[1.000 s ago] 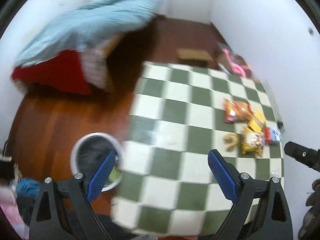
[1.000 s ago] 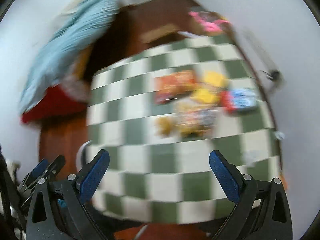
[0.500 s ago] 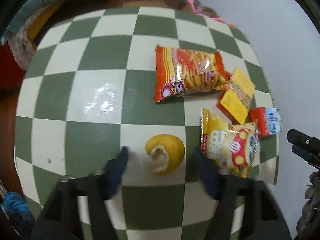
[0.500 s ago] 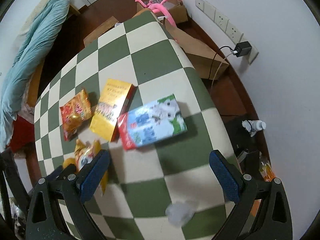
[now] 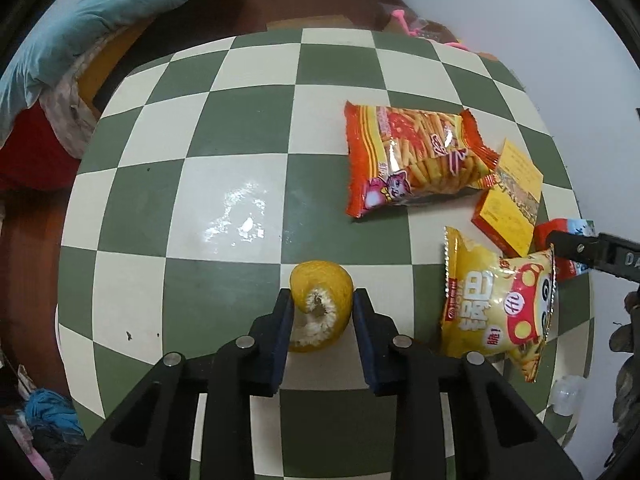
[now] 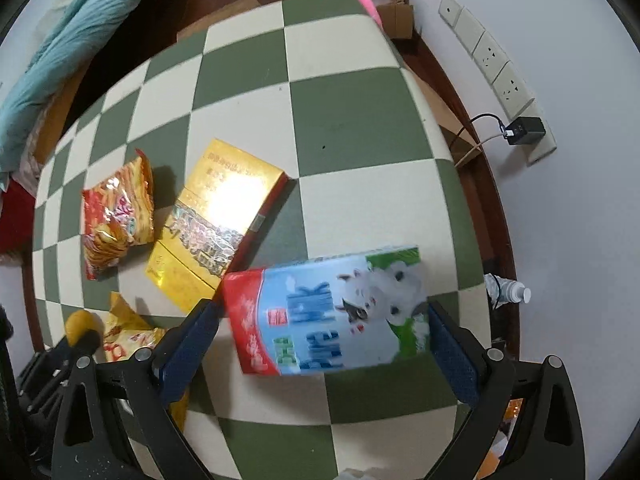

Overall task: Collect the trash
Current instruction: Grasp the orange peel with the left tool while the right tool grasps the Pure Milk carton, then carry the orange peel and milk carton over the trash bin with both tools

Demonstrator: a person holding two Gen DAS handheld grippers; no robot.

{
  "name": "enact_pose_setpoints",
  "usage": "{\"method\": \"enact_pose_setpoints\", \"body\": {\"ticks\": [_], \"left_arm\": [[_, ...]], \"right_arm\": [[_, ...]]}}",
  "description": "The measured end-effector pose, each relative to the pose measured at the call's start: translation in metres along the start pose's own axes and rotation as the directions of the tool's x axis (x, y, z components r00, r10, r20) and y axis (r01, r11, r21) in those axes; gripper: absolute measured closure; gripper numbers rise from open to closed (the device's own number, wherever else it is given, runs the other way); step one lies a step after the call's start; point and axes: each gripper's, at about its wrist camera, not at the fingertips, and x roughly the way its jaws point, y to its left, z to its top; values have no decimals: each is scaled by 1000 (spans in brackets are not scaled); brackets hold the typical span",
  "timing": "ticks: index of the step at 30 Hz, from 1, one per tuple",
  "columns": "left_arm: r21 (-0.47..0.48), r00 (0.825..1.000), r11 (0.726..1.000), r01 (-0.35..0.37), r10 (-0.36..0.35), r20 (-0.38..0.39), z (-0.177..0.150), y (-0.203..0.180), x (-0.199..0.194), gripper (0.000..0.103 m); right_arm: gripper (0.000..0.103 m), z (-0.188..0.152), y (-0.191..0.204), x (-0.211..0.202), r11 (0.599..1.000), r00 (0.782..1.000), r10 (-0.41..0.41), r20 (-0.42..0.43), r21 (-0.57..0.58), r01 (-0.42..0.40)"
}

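A curled yellow fruit peel (image 5: 322, 304) lies on the green-and-white checkered table (image 5: 240, 160). My left gripper (image 5: 322, 320) points down at it, its jaws closing, and both blue pads touch the peel's sides. To the right lie an orange-red snack bag (image 5: 408, 164), a yellow box (image 5: 508, 204) and a yellow snack bag (image 5: 496, 308). A blue, red and green milk carton (image 6: 328, 312) lies flat near the table's right edge. My right gripper (image 6: 320, 336) hangs over it, open, with one finger past each end of the carton.
A crumpled clear wrapper (image 5: 568, 396) sits at the table's near right edge. On the floor by the wall are a water bottle (image 6: 506, 290) and a cardboard box (image 6: 396, 16). A charger (image 6: 524, 130) is plugged into the wall sockets. Blue bedding (image 5: 100, 12) lies far left.
Both grippers have come down from high above the table. The left jaws have closed in on the yellow peel. The right gripper has moved over the milk carton, still wide.
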Motion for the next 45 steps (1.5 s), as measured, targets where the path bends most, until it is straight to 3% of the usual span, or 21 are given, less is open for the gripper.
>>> {"method": "enact_pose_setpoints", "body": {"ticks": [10,12,20,28,34,45], "left_arm": [[4,1000,1000,-8,8,1,3,6,4,77],[9,1000,1000,-13,13,5,4,5,4,77],[25,999,999,-22,21,38,5,2,-11,78],[40,990,999,-27,22,136,2,7,-68,78],[25,971,999,-20,13,238,1,26,-127,78],[-41,927,998,-43,55,371,-24,103,-221,78]], "right_arm": [[2,0,2,7,999,999,-32,1,17,32],[8,-1,4,4,999,999,-37,10,13,37],[8,-13,11,-22,1000,998,-22,60,-2,22],[8,-34,22,-74,999,991,35,129,-26,-32],[8,-53,46,-124,994,977,104,185,-60,-95],[8,-101,155,-196,955,940,251,232,-220,-201]]}}
